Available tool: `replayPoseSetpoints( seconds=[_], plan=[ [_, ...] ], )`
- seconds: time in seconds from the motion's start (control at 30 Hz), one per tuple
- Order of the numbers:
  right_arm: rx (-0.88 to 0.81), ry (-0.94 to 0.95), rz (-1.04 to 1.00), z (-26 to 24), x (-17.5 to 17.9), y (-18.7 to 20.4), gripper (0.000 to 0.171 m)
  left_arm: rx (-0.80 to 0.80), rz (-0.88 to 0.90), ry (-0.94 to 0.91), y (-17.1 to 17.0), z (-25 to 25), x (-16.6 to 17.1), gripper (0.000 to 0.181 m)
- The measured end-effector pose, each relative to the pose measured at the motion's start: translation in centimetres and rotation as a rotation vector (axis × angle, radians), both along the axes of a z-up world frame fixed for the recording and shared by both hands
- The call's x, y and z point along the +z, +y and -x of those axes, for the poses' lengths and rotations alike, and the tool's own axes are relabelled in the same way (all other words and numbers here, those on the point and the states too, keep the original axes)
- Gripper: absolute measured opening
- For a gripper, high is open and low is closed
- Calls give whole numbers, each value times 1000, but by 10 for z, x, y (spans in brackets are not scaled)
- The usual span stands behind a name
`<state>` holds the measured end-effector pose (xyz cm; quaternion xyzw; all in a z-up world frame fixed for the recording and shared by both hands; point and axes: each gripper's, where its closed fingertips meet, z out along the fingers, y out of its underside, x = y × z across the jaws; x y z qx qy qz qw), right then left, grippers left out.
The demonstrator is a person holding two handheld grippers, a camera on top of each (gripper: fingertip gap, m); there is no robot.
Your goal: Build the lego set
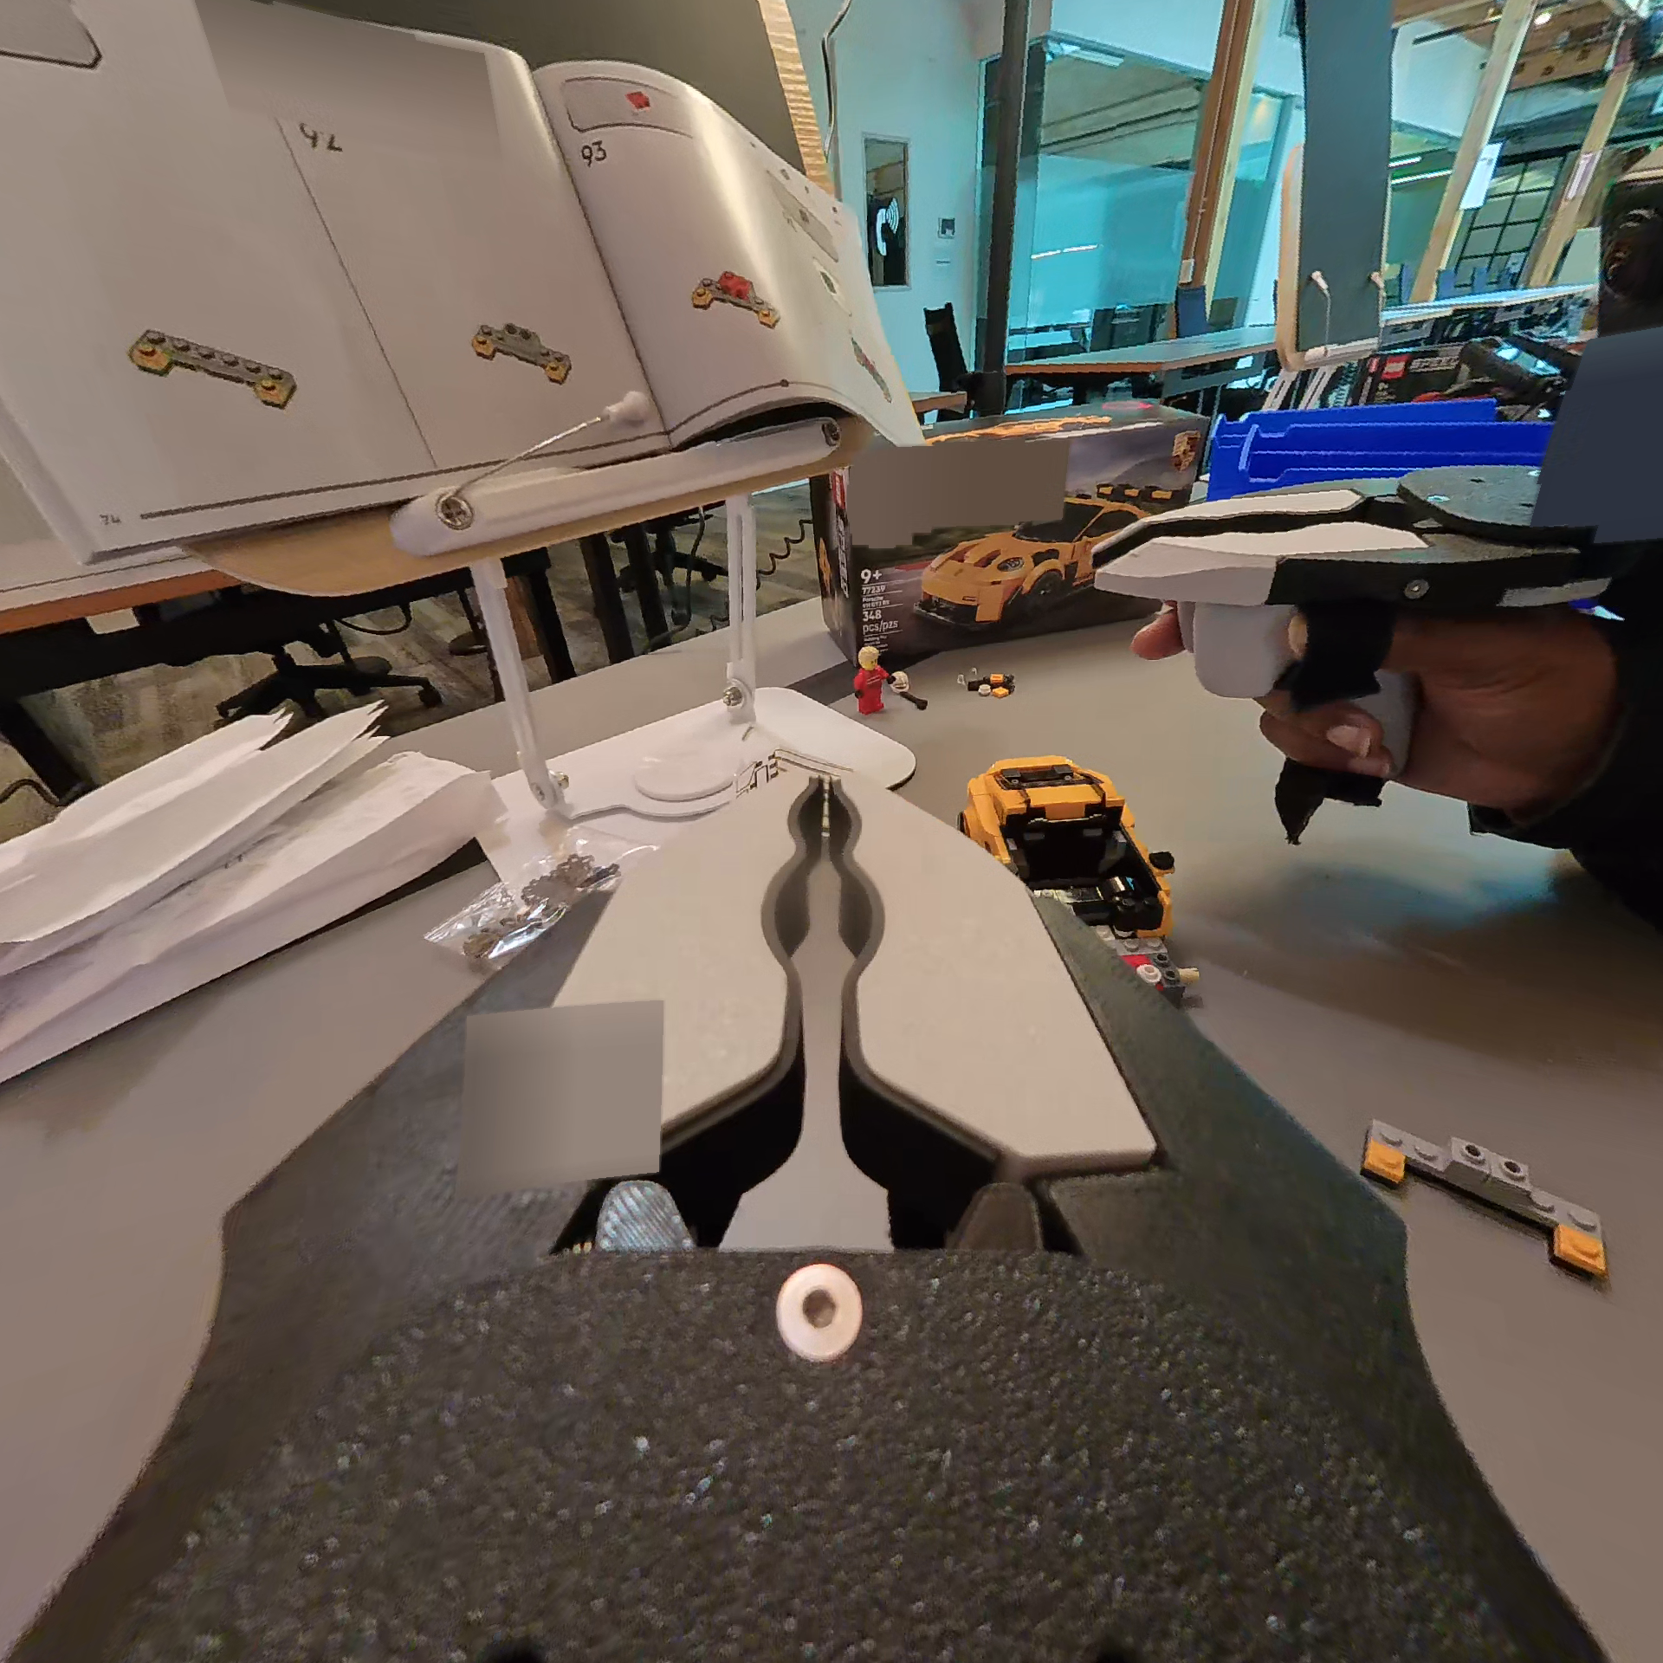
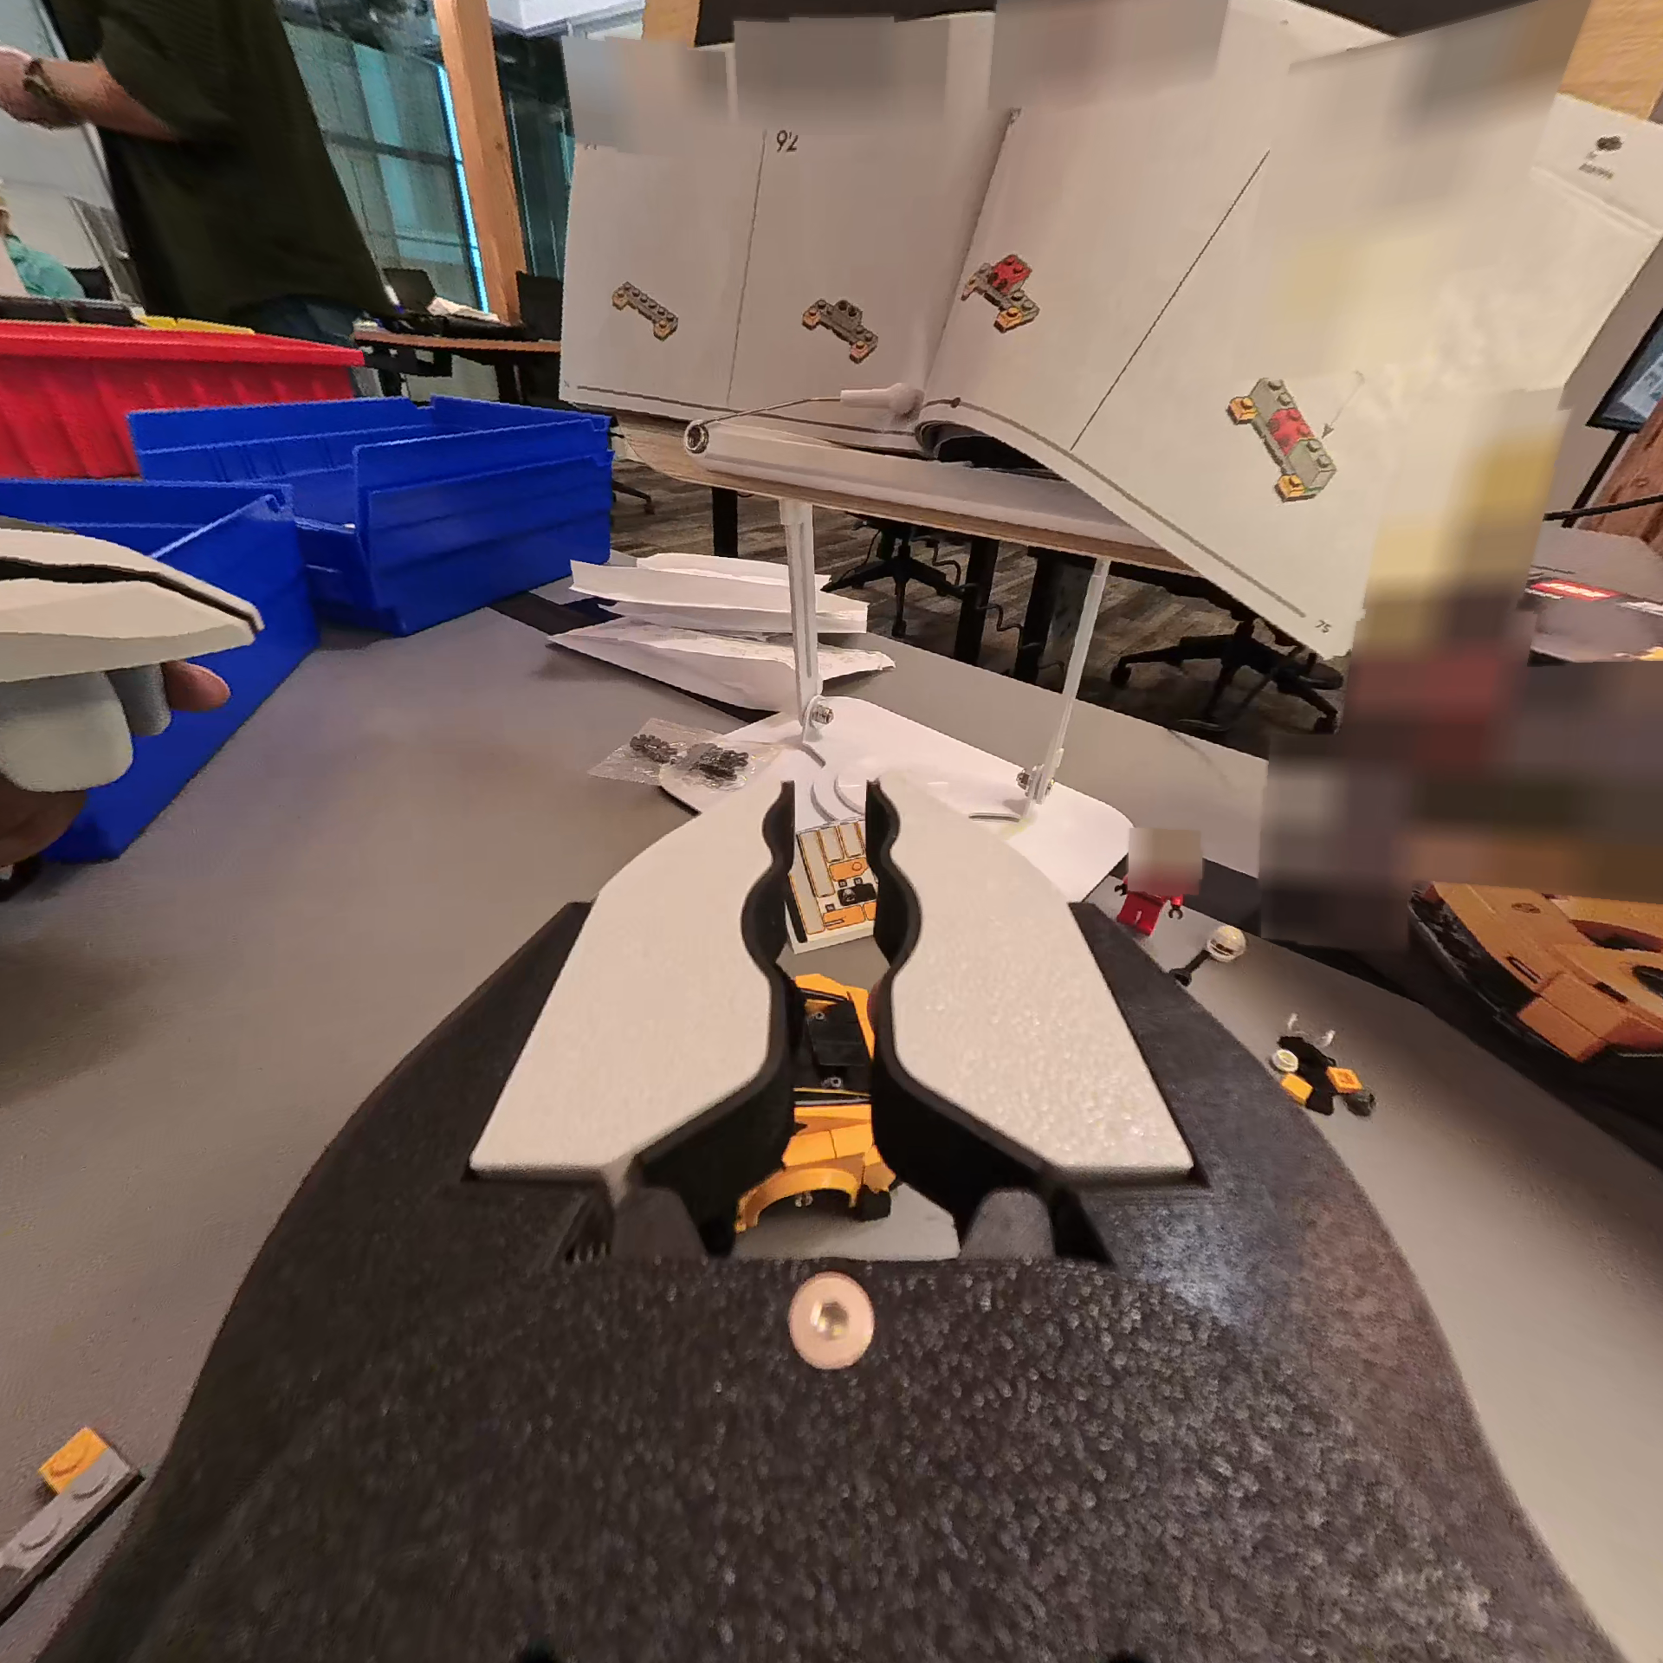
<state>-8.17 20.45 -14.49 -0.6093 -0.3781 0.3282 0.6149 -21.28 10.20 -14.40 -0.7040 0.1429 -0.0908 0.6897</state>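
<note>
In the left wrist view, the left gripper (image 1: 826,792) points at the white book stand (image 1: 774,729), its fingers pressed together at the tips and nothing between them. The instruction booklet (image 1: 378,270) on the stand lies open above it, showing printed step numbers and pictures of a grey-and-orange plate assembly. Right of the fingers sits the partly built yellow lego car (image 1: 1066,837) on the grey table (image 1: 1350,945); farther right and nearer the camera lies the grey plate assembly with orange ends (image 1: 1485,1188). Beyond the car stand a red minifigure (image 1: 871,679) and the set's box (image 1: 990,540), printed with a car photo, a crest and text. A clear bag of small parts (image 1: 531,900) lies left of the fingers. The right gripper (image 1: 1116,562) hangs at upper right, held by a hand (image 1: 1458,711).

In the right wrist view, the right gripper (image 2: 830,801) has its fingers parted, grasping nothing. The yellow car (image 2: 828,1080) lies below, seen through the gap between them, with a sticker sheet (image 2: 832,886) just beyond. Loose small pieces (image 2: 1323,1075) lie to the right; blue bins (image 2: 378,504) sit far left.
</note>
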Motion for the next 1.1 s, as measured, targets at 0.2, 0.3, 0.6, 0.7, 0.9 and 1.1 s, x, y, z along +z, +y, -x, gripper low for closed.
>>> replayPoseSetpoints(
  seconds=[0.2, 0.3, 0.6, 0.7, 0.9, 1.1],
  plan=[
    [-1, -16, -9, 1, -2, -1, 14, -11, 8, 0, 0, -1, -1, 1],
    [-4, -26, -24, 2, -2, -2, 14, -15, 6, 2, -1, -3, -1, 1],
    [-13, -33, -44, 2, -1, -2, 13, -16, 11, -15, -1, -2, 0, 0],
    [-15, -39, -53, 2, -2, -3, 13, -10, 19, -53, -1, 3, 1, 0],
    [-29, -58, -78, 2, -3, -3, 12, -3, 17, -61, -1, 5, 2, 0],
    [-50, -70, -89, 1, -5, 0, 9, -8, 15, -46, -1, 2, 2, 0]
  ],
)
